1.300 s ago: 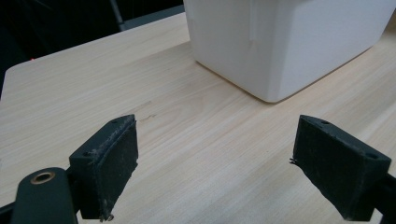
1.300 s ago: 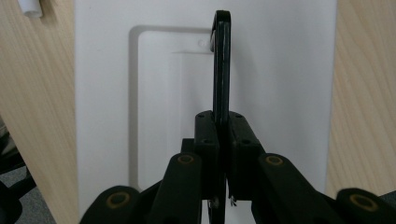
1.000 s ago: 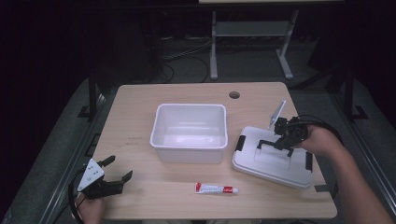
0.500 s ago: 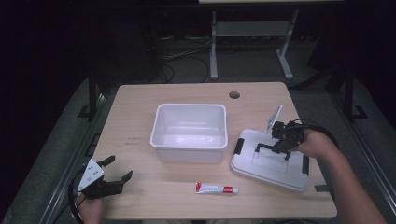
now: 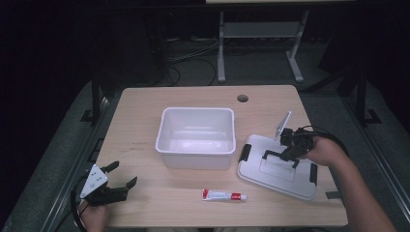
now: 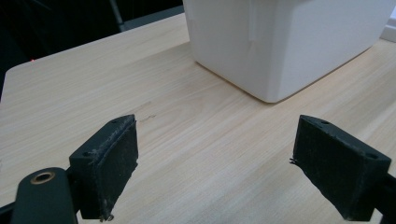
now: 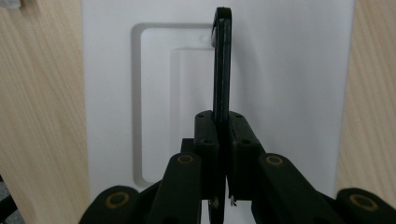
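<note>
Moved since earlier: right hand-held gripper has shifted slightly inward over the lid, and the lid with it looks nudged a little toward the box; the left one sits as it did.
Lid handle: the black handle stands upright on edge, running straight away from the right hand-held gripper's jaws, which are pressed together on its near end.
Lid position: the white lid lies directly beneath the right hand-held gripper, flat or nearly so on the surface; whether one edge is already off the wood I cannot tell.
Box: the open white box is beyond the right hand-held gripper's fingertips, just beside the lid's far edge, and appears empty.
Step in hand: judged to be lifting the lid by its handle to carry it over the box.
Doing it well: keep the pinch firm and centred on the handle so the lid hangs level; raise it straight before moving across, high enough for its black side clips to pass the box rim.
Risk: a pinch near one end of the handle could let the lid swing and tip.
Toothpaste tube: the tube lies well off to the side of the right hand-held gripper, untouched.
Left hand-held gripper: jaws spread wide and holding nothing, low over bare wood, the box's corner ahead of it.
</note>
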`<action>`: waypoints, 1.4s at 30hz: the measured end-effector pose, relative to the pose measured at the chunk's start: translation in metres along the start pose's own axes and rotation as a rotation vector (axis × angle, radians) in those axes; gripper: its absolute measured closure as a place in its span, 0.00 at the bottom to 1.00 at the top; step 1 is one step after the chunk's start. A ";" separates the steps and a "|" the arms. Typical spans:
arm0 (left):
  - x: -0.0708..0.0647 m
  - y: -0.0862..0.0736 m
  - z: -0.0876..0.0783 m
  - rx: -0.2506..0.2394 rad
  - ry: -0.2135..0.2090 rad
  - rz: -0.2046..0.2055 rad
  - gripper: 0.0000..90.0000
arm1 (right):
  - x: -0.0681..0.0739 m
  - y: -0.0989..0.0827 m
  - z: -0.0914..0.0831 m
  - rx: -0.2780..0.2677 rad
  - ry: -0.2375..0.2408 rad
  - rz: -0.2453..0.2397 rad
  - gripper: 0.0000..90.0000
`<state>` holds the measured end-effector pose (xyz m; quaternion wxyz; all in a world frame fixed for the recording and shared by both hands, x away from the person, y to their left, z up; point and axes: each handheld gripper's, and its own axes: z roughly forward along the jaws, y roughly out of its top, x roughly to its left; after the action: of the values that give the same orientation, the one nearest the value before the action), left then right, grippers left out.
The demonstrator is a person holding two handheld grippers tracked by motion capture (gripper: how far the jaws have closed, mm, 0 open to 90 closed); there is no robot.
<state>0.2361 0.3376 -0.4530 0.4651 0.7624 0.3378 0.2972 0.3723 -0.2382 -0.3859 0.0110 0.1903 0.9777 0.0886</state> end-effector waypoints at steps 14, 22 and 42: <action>0.000 0.000 0.001 0.000 -0.002 -0.002 0.15 | 0.006 -0.001 -0.001 -0.009 -0.006 -0.002 0.91; -0.002 0.000 0.002 0.002 -0.006 0.002 0.15 | 0.014 -0.003 -0.003 -0.013 -0.015 -0.004 0.83; 0.000 0.000 0.001 -0.003 -0.007 -0.007 0.15 | 0.028 -0.003 -0.005 -0.037 -0.008 0.011 0.58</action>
<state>0.2366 0.3367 -0.4536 0.4684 0.7615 0.3385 0.2935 0.3445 -0.2316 -0.3809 0.0179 0.1956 0.9748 0.1059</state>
